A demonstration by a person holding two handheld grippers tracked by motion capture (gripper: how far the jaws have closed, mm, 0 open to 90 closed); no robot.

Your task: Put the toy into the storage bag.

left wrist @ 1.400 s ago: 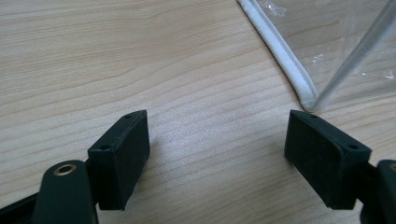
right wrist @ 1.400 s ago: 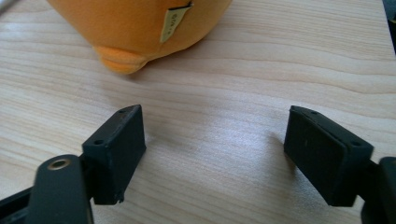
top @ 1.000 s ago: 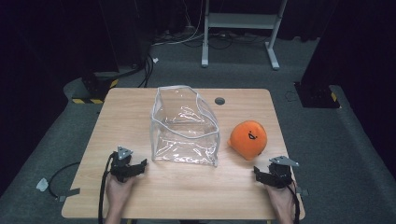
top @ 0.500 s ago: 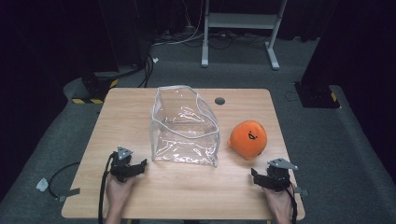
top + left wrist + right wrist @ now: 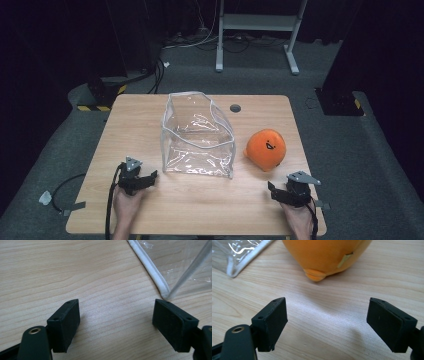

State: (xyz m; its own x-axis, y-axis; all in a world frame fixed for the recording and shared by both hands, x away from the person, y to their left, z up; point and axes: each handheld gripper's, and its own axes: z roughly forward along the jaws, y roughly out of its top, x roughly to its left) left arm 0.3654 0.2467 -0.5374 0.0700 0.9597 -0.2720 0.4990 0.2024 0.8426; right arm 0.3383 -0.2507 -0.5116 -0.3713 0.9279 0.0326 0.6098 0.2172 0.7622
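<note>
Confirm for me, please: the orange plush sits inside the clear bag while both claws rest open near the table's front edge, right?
Not quite. The plush sits on the table beside the bag, not inside it, as the high view shows. Both the left claw and right claw are open near the front edge.

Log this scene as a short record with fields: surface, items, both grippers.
surface: wooden table
bag: clear plastic bag, standing open, mid-table
toy: orange plush toy, on the table to the right of the bag, apart from it
left gripper: open, nothing between its jaws, near the bag's lower corner
right gripper: open, nothing held, facing the toy
</note>
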